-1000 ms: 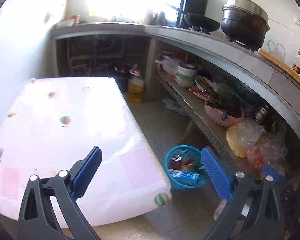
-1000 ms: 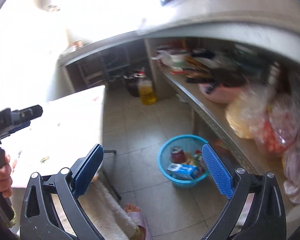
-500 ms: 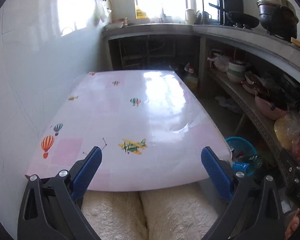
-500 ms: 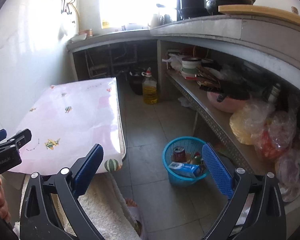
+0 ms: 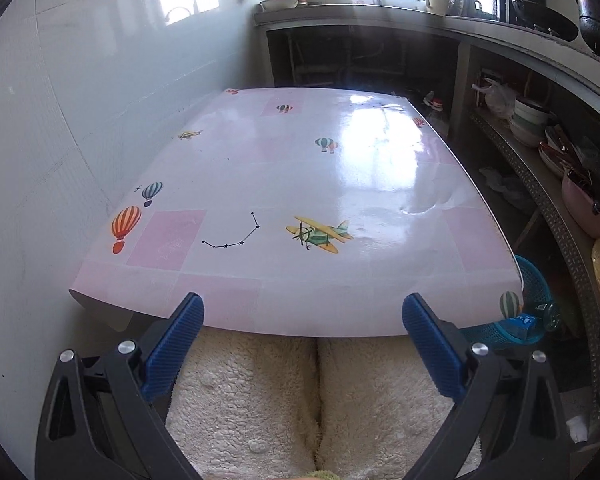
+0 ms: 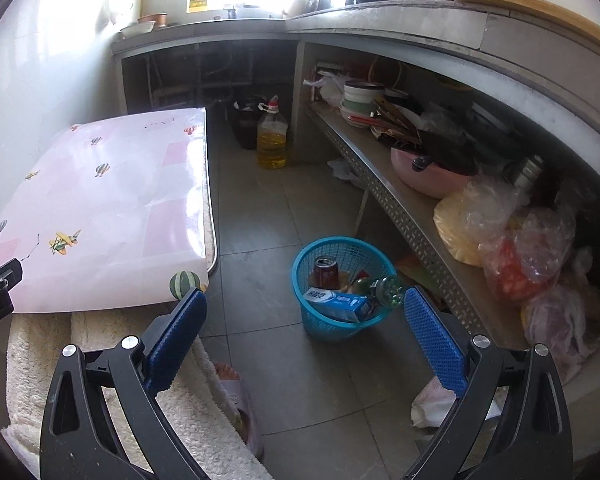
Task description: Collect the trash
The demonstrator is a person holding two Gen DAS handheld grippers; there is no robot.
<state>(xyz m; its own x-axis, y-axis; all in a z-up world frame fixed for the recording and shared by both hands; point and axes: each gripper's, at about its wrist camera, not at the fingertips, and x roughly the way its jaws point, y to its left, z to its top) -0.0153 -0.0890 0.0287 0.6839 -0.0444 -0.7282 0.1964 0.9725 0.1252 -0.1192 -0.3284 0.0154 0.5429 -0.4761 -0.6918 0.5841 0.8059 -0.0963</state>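
Blue basket (can inside), grippers spread

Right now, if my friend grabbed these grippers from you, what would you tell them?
Left gripper: open, holding nothing, aimed over the pink table.
Right gripper: open, holding nothing, aimed at the floor beside the table.
The blue basket stands on the floor by the low shelf. In it: a red can, a blue carton and a green bottle.
No trash shows on the table top.
Maybe left: a white crumpled thing on the floor near the right gripper, and another further back; I can't tell if they are trash.
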